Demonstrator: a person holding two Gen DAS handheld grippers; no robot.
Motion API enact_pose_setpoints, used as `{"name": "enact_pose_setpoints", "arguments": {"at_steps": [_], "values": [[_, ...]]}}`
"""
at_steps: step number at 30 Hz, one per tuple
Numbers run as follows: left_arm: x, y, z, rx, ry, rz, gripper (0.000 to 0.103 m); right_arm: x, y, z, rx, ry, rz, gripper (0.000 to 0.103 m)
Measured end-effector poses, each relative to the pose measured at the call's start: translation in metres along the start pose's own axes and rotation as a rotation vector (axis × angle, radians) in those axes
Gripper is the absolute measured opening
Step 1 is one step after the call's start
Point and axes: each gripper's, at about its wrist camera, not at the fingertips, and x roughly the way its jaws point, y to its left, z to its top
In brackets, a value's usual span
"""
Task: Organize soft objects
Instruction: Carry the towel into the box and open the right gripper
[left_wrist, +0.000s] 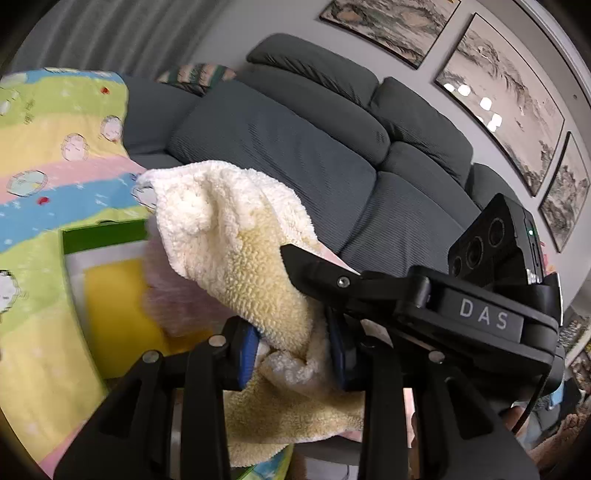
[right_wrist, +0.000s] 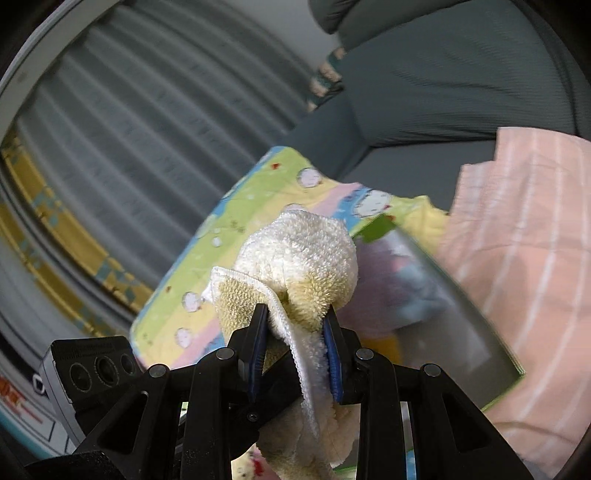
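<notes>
A cream-yellow terry towel (left_wrist: 236, 251) hangs bunched in the air between both grippers. My left gripper (left_wrist: 291, 354) is shut on its lower folds. The right gripper's black finger (left_wrist: 317, 266) reaches in from the right and presses into the same towel. In the right wrist view my right gripper (right_wrist: 295, 332) is shut on the towel (right_wrist: 303, 258), whose hemmed edge drapes down between the blue pads. Beneath lies a pastel cartoon-print blanket (left_wrist: 55, 147) (right_wrist: 229, 229).
A green-rimmed clear storage box (right_wrist: 424, 288) with a yellow and pink item inside (left_wrist: 110, 302) sits on the blanket. A pink striped cloth (right_wrist: 524, 240) lies to its right. A grey sofa (left_wrist: 295, 147) stands behind, with framed pictures (left_wrist: 498, 103) and grey curtains (right_wrist: 129, 129).
</notes>
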Motion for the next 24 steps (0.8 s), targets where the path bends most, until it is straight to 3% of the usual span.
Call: {"name": "enact_pose_setpoints", "arguments": {"at_steps": [4,8,19,24], "values": [[0.019,-0.004,0.000,-0.006,0.033,-0.049,0.032,-0.002,-0.013,0.005,0.004,-0.026,-0.078,0.030],[0.033,0.003,-0.006,-0.042,0.090,-0.039,0.032,0.013,-0.029,0.005,0.016,0.029,-0.157,0.030],[0.064,0.033,-0.021,-0.192,0.282,0.161,0.032,0.051,-0.063,-0.002,0.083,0.174,-0.260,0.030],[0.073,0.040,-0.028,-0.244,0.339,0.250,0.032,0.057,-0.064,-0.003,0.076,0.190,-0.294,0.030]]}}
